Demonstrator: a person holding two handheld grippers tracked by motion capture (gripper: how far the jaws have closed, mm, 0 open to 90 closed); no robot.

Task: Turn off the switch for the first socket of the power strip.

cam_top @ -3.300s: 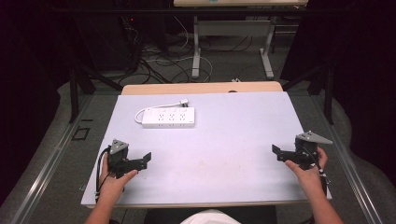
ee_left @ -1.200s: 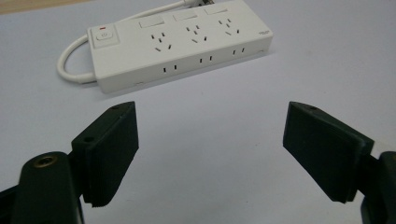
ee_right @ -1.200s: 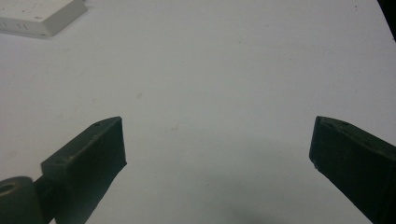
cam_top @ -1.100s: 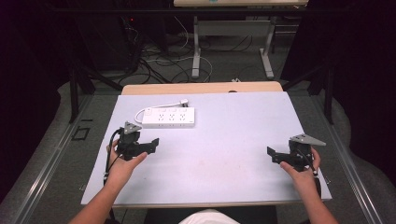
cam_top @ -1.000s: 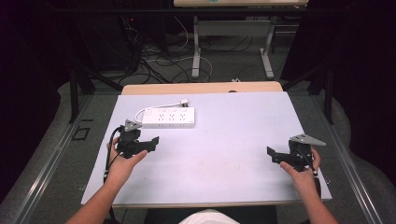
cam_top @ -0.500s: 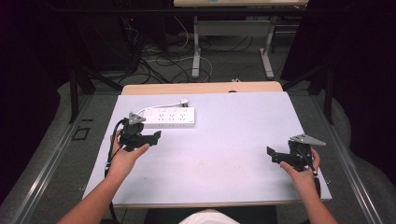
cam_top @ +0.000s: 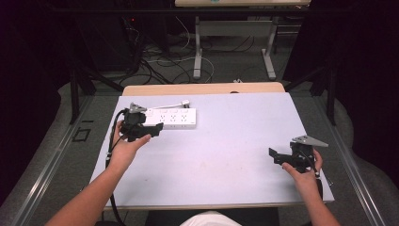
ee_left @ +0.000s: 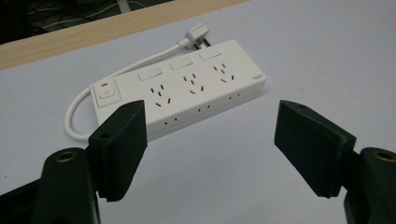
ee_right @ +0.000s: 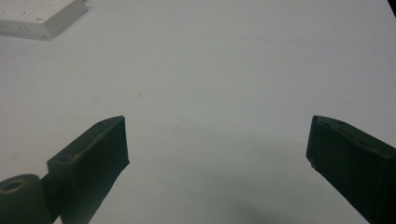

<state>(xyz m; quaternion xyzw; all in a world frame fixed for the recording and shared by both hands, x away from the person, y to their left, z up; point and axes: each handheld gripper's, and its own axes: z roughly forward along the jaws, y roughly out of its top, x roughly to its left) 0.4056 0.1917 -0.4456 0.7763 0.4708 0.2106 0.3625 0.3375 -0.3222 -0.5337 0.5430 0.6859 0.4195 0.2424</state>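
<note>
From above I saw my left gripper just beside the white power strip at ten o'clock on the bench. Its own view added the strip's smooth plastic, red-marked switch and looped cord. Both sets of fingers stood wide apart, empty; my right gripper sat at four o'clock.

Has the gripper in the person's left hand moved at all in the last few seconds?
Yes. In the high view the left gripper has gone from near the table's front edge up to the white power strip, which has stayed put. Its fingers are open.
</note>
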